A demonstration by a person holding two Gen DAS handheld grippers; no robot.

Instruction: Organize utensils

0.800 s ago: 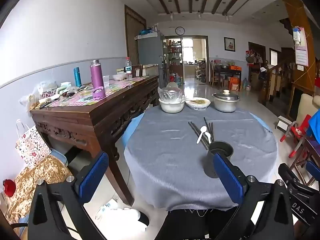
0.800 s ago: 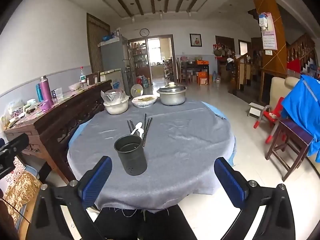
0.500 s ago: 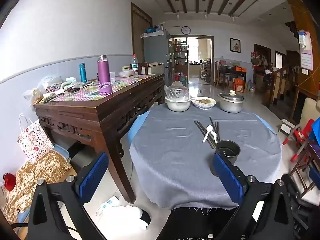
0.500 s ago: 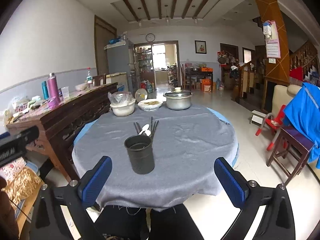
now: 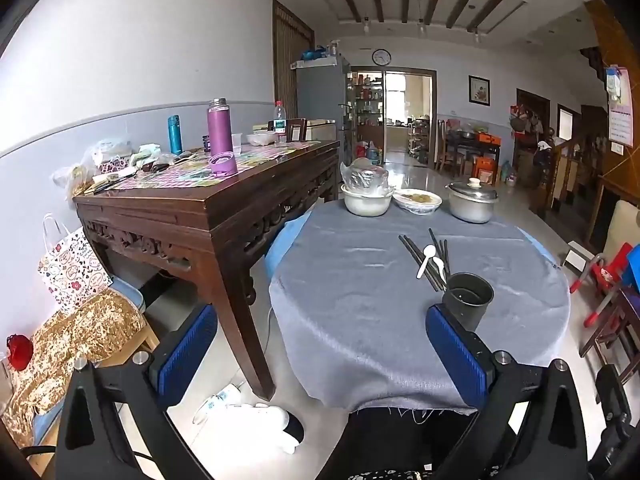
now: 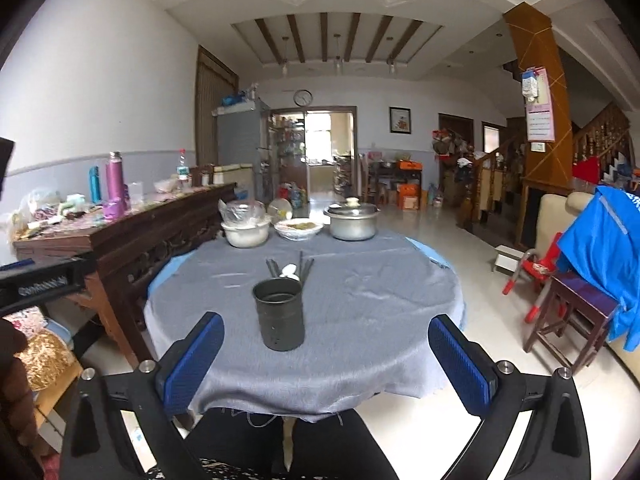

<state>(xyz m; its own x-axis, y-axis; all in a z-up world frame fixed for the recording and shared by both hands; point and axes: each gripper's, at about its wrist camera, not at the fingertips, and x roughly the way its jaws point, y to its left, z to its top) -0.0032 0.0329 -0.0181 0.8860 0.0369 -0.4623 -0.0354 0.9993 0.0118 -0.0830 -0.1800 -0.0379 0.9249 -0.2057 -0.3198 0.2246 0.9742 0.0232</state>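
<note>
Two empty tools, nothing sorted yet.
Left tool (image 5: 320, 354) and right tool (image 6: 326, 356) hang spread wide short of the tabletop (image 6: 372, 292); chopsticks (image 5: 420, 256) and spoons (image 5: 427, 258) lie just behind the dark holder (image 6: 279, 313). Next move, likely: reach past it and pinch one piece.

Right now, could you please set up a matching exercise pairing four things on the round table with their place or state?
Things:
1. dark utensil cup
2. white spoons
3. lidded metal pot
4. white bowl

Descriptions:
A. covered with clear plastic
B. lying on the dark chopsticks
C. upright and empty, nearest the grippers
D. far edge, right of the plate of food

Pairs: 1-C, 2-B, 3-D, 4-A
</note>
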